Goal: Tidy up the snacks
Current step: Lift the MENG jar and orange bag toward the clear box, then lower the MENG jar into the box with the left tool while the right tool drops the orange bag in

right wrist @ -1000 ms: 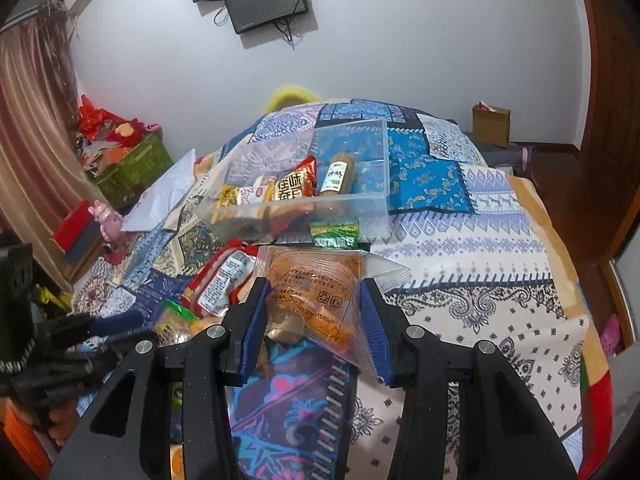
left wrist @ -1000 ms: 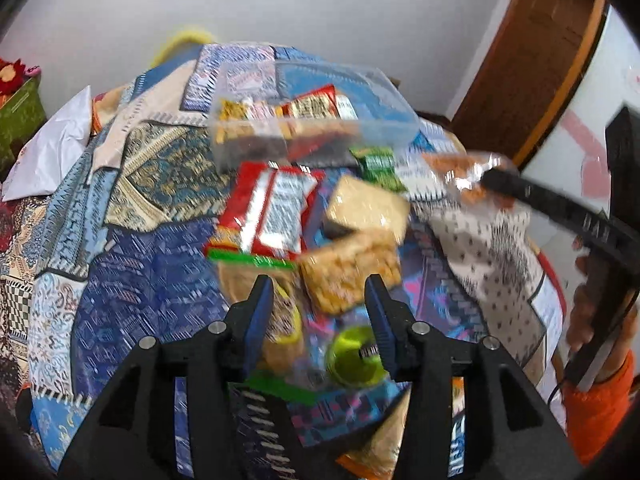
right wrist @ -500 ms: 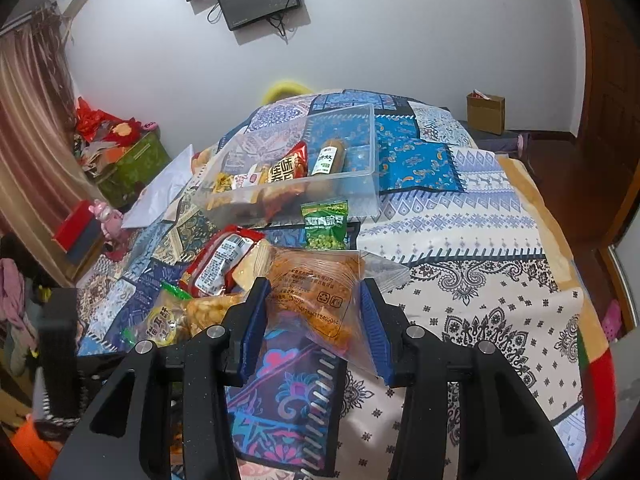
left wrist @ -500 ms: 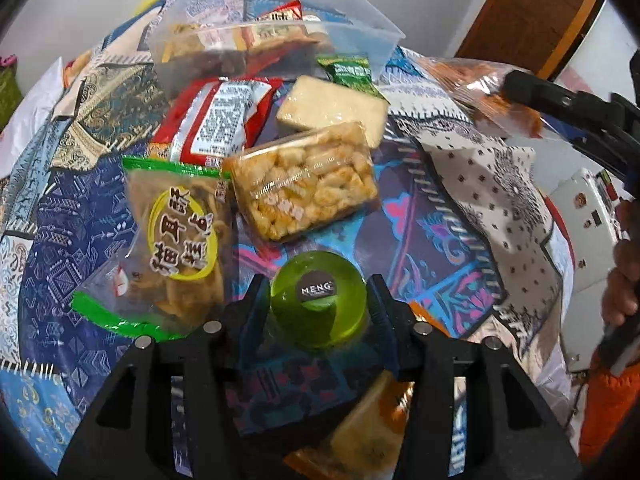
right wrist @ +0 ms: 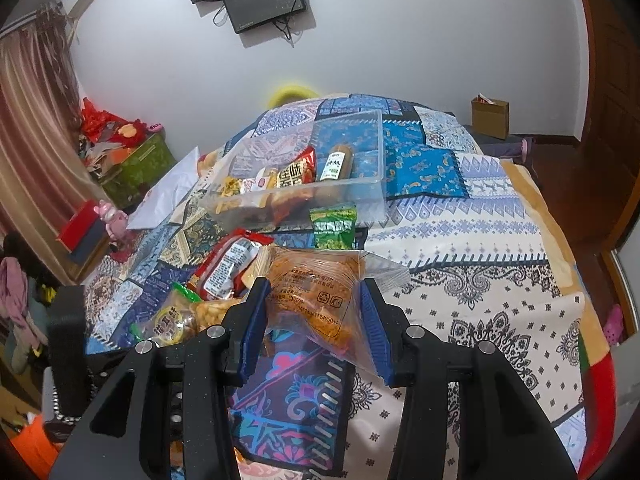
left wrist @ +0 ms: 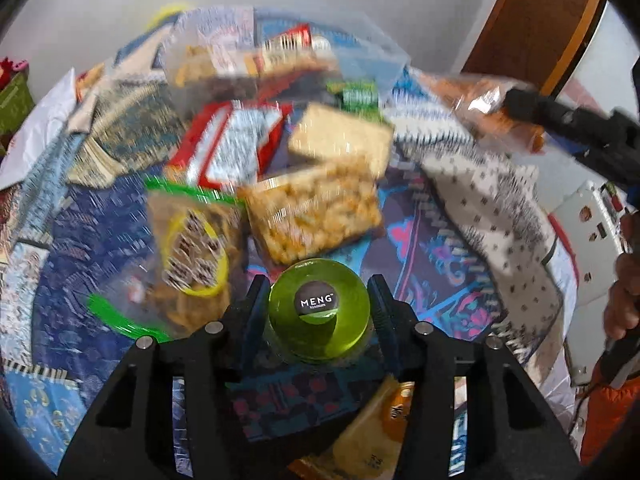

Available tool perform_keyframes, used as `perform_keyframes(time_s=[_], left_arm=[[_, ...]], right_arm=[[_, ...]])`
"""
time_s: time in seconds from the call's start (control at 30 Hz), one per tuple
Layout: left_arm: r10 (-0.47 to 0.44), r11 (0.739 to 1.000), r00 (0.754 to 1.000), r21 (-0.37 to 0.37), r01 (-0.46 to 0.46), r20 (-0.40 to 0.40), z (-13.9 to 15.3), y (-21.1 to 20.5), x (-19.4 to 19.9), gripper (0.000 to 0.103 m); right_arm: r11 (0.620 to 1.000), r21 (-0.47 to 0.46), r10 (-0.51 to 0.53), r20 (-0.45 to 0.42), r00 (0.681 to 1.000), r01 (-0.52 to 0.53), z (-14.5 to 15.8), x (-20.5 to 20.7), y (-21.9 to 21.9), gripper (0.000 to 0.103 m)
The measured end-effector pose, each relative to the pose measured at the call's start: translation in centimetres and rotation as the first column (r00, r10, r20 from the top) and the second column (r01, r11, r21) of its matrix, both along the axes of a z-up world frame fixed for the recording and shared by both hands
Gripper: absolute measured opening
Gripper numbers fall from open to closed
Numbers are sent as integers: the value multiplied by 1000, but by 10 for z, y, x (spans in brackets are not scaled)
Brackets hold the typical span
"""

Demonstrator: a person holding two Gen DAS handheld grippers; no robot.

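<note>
A jar with a green lid sits sharp between the fingers of my left gripper while the bed behind it is blurred. The pads press on both sides of the jar. My right gripper is shut on a clear bag of orange snacks and holds it above the bedspread. That bag also shows at the upper right of the left wrist view. A clear plastic bin with several snack packets in it stands further back on the bed.
Loose snacks lie between the jar and the bin: a red packet, a pale cracker pack, a tray of golden puffs, a yellow-labelled bag, a green packet. A patterned bedspread covers the bed.
My left gripper came down from above the snacks onto the green-lidded jar, which now sits between its fingers. The right gripper and its bag have stayed put.
</note>
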State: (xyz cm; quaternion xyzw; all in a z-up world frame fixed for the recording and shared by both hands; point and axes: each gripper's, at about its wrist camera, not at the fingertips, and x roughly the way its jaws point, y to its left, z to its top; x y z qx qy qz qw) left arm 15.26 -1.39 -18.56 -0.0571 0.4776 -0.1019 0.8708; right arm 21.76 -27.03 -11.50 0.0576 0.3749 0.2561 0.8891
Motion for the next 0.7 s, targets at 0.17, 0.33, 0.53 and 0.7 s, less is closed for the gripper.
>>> perform_keyframes(time_s=[0.17,0.33,0.53,0.7], left_arm=[[12,1000,996,-15,-10,92,38,7,4,49],[39,999,986,-31,-34,162,70,17,21,49],[75,997,969,-25,-71,236,99,31,52,49],[106,994,961,-32,-101,255,108,43,84,49]], right_arm=[[1000,5,-6,23,1000,6,8,5,0,42],[1000,20,-12,46,999,11,17,15,5,42],[1000,26,-4,80,997,2,27,35,18,42],[1000,20,-1,95,995,-1,29,58,32,42]])
